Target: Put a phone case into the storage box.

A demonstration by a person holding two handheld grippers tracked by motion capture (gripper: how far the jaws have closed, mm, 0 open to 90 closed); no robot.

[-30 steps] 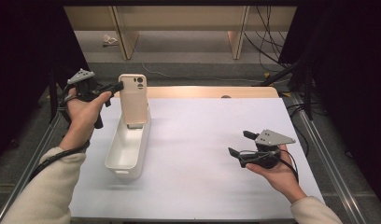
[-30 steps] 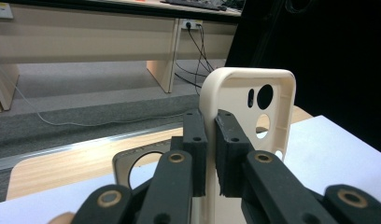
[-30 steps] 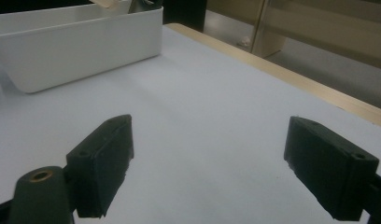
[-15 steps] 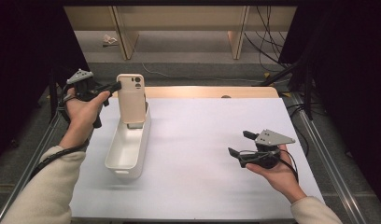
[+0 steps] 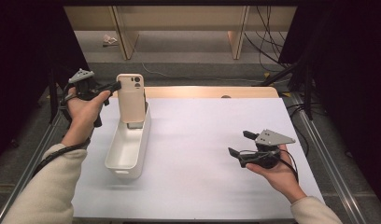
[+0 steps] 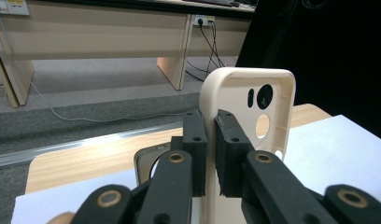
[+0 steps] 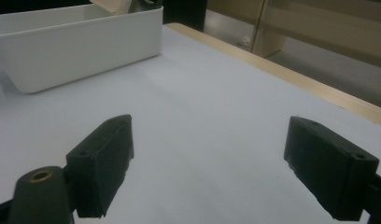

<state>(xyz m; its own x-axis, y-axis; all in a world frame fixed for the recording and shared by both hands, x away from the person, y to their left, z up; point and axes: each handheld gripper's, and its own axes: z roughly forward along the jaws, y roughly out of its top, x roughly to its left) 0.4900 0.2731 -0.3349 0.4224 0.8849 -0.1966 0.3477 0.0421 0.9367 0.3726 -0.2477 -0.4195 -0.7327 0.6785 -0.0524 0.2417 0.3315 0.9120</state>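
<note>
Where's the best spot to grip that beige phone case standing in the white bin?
Probably its thin side rim near the top, coming from the left, as the left gripper does now. The case stands upright above the bin, leaving that edge free.

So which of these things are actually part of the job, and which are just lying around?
Part of the job:
- beige phone case, clamped in the left gripper
- white bin under it

Just lying about:
- crumpled scrap on the floor
- cables beyond the table
</note>
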